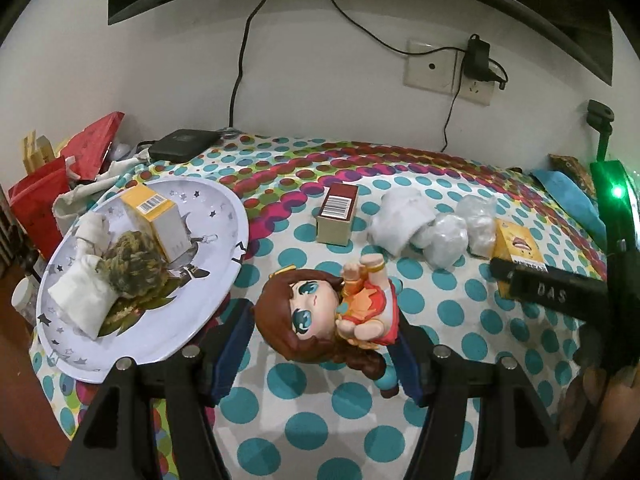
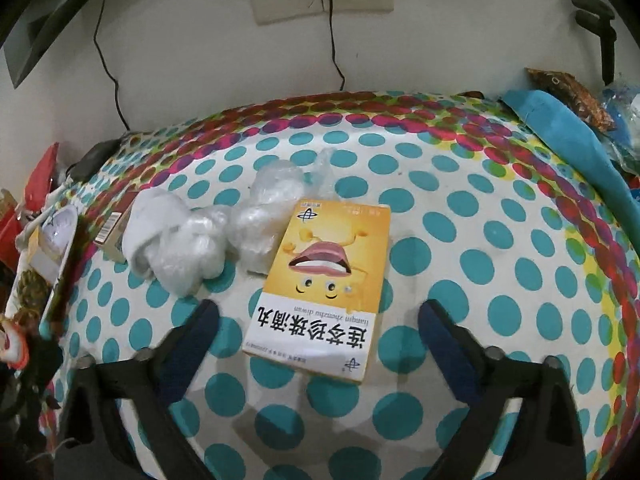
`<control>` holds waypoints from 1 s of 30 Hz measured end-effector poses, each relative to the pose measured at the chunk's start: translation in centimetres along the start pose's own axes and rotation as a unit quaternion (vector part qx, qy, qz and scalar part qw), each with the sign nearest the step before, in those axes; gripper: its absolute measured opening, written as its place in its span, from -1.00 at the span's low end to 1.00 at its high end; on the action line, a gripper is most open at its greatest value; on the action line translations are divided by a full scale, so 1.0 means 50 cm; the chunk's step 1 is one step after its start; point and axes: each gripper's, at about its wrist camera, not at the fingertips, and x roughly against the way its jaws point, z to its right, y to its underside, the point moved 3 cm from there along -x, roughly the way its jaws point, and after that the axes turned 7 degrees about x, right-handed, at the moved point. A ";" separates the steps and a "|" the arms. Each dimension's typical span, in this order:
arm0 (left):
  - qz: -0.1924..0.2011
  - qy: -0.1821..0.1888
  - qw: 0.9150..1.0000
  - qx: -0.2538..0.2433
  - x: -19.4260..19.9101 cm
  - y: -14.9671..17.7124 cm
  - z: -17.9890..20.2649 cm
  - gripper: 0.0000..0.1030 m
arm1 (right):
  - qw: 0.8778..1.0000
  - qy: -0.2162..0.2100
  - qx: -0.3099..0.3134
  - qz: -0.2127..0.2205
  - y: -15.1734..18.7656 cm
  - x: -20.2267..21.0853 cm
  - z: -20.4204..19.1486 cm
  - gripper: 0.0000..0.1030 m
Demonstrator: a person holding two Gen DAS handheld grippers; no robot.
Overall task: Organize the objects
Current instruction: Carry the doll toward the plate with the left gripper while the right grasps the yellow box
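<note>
Holding the doll [image 1: 340, 312] clamped in my left gripper [image 1: 320, 340]; right gripper [image 2: 320, 320] stands apart around the near yellow box [image 2: 320, 292], light stiff card, best pinched across its long edges.

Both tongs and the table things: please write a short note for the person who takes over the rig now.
Left tongs: shut on the doll, lifted beside the white plate.
Right tongs: open around the yellow medicine box, which lies flat on the dotted cloth; pads not touching.
Done: small yellow box, white rolls and a fuzzy lump are on the plate.
Left: doll, medicine box, brown box, plastic wraps.
</note>
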 end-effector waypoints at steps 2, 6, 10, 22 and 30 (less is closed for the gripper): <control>0.000 0.002 1.000 0.000 0.000 0.002 0.002 0.28 | 1.000 0.003 0.001 0.010 0.003 0.008 0.007 0.06; -0.001 0.006 1.000 0.001 0.003 0.009 0.017 0.28 | 1.000 -0.021 0.000 0.021 0.007 0.018 0.014 -0.02; 0.007 0.000 1.000 -0.003 0.013 0.011 0.027 0.28 | 0.998 -0.022 0.019 0.054 0.014 0.050 0.008 -0.02; 0.037 -0.037 0.999 0.007 0.055 -0.005 -0.003 0.28 | 0.979 0.026 0.125 0.160 0.036 0.144 -0.072 -0.02; 0.048 -0.083 0.995 0.026 0.073 -0.019 -0.095 0.28 | 0.978 0.012 0.125 0.168 0.037 0.149 -0.069 -0.02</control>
